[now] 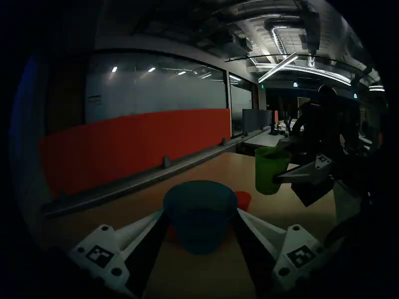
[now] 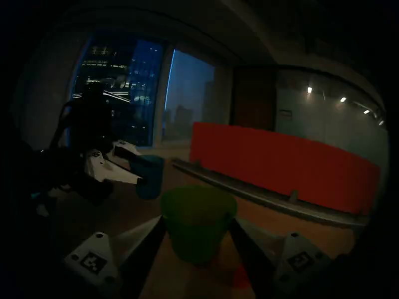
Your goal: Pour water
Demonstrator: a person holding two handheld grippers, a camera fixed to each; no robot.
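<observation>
Left claw [image 1: 200,213] clamped on upright blue plastic cup [image 1: 200,226], over tan wooden bench [image 1: 214,172]. Right claw [image 2: 197,219] clamped on upright green plastic cup [image 2: 197,231], near the blue cup, not touching.

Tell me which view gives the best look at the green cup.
The right gripper view: the green cup sits close and centred between the fingers of the right gripper, its open rim visible. The left gripper view shows it smaller, side-on and upright, beyond the blue cup held by the left gripper.
</observation>
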